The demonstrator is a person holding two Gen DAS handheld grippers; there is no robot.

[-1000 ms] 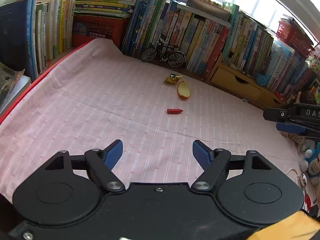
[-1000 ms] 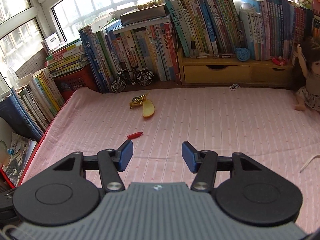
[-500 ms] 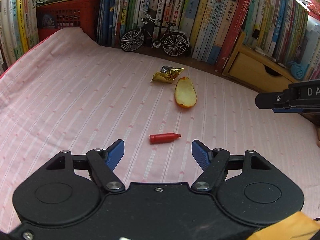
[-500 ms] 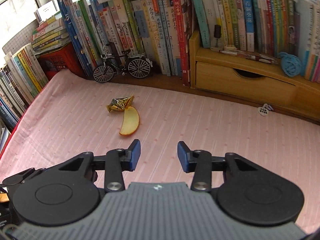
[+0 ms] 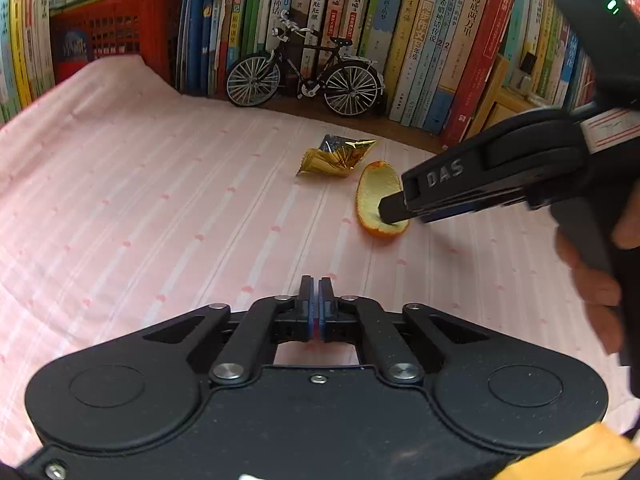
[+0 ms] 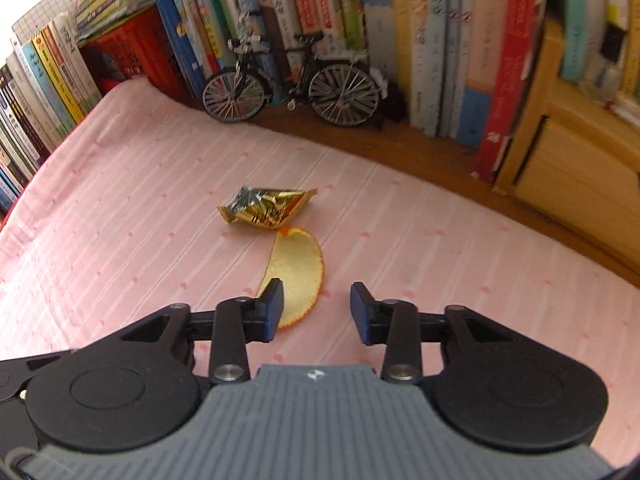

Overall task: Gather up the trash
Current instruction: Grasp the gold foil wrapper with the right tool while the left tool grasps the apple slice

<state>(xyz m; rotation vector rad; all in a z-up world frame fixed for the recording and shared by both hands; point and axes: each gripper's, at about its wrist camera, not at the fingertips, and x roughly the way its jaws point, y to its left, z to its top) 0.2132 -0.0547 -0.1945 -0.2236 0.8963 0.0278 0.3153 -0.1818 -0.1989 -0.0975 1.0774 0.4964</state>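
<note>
On the pink striped cloth: three pieces of trash were the likely job; two lie in plain view now, none shown collected.

Left gripper (image 5: 314, 280): fingers pressed together, pointing down at the cloth; a sliver of red shows deep between the pads, too small to name, so whether it grips anything I cannot tell.

Right gripper (image 6: 316, 300): jaws closing over the near end of the orange peel (image 6: 298, 272); the left finger (image 6: 272, 308) overlaps the peel's edge, the right one stands clear of it, no pinch yet.

Orange peel: pale side up, mid-cloth, its far tip just beside the gold wrapper (image 6: 268, 208).

Gold wrapper: crumpled, untouched, lying beyond the peel toward the books.

Progress: early, by my reading; peel about to be taken, wrapper left, and no bin or bag appears in either view.

Surroundings: a model bicycle (image 5: 304, 76) stands at the far edge of the cloth against a row of books (image 5: 400, 40); a red crate (image 5: 112, 36) far left; a wooden drawer unit (image 6: 568, 160) far right.

Obstacles: nothing lies between the grippers and the trash; the wrapper sits so close to the peel that a wide grab could nudge it.

Person: a hand (image 5: 600, 276) holds the right gripper's handle at the right edge of the left view.
</note>
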